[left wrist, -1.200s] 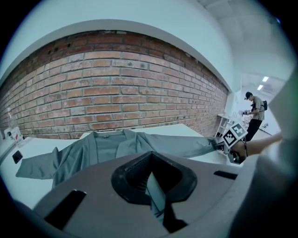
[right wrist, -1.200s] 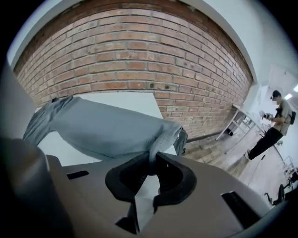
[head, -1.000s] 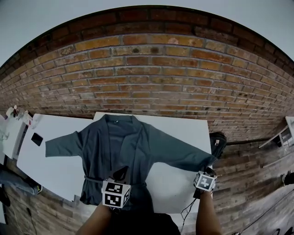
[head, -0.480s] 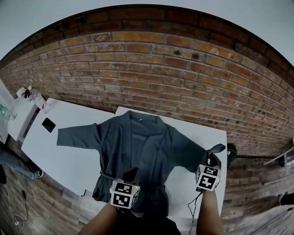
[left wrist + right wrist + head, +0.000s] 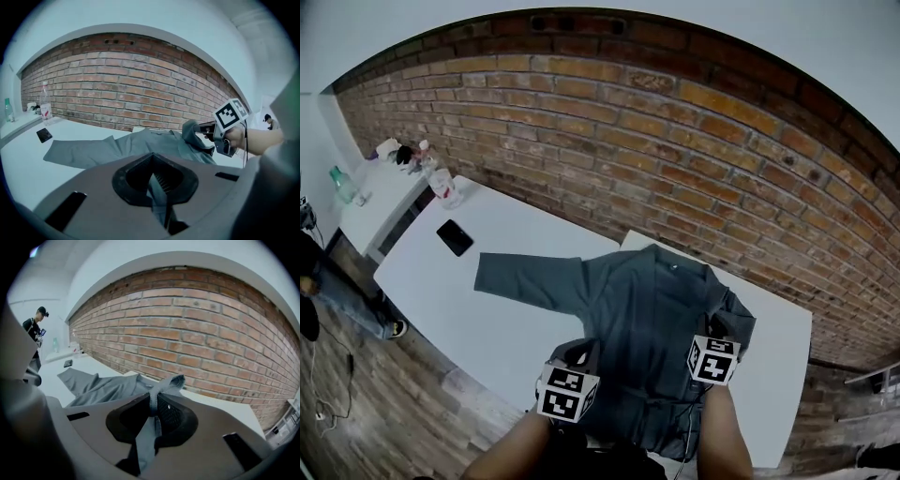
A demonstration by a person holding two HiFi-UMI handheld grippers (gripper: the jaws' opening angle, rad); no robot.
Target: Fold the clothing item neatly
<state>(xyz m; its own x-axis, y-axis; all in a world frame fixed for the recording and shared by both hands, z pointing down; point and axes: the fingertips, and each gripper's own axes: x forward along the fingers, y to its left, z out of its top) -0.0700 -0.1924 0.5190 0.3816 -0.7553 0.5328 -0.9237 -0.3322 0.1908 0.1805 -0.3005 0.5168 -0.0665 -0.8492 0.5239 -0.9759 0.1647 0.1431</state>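
A grey-blue robe-like garment [image 5: 647, 319] lies front up on the white table [image 5: 487, 309]. Its left sleeve [image 5: 525, 277] stretches flat towards the phone. Its right sleeve [image 5: 164, 385] is lifted and drawn in over the body, with my right gripper [image 5: 720, 325] shut on the cuff. In the right gripper view the cuff stands up between the closed jaws of that gripper [image 5: 154, 411]. My left gripper [image 5: 581, 350] is shut on cloth at the garment's lower front edge. Seen in the left gripper view, a strip of fabric runs through this gripper [image 5: 157, 185].
A black phone [image 5: 455, 237] lies on the table's far left. Bottles [image 5: 439, 183] stand near the brick wall [image 5: 628, 141]. A side table [image 5: 370, 202] with a green bottle [image 5: 342, 185] sits further left. A person [image 5: 36, 329] stands at the left. A second white tabletop [image 5: 783, 366] adjoins on the right.
My right gripper has carried the right sleeve from stretched out at the right inward over the garment's body. The left gripper keeps its hold at the lower edge. The head view has swung.
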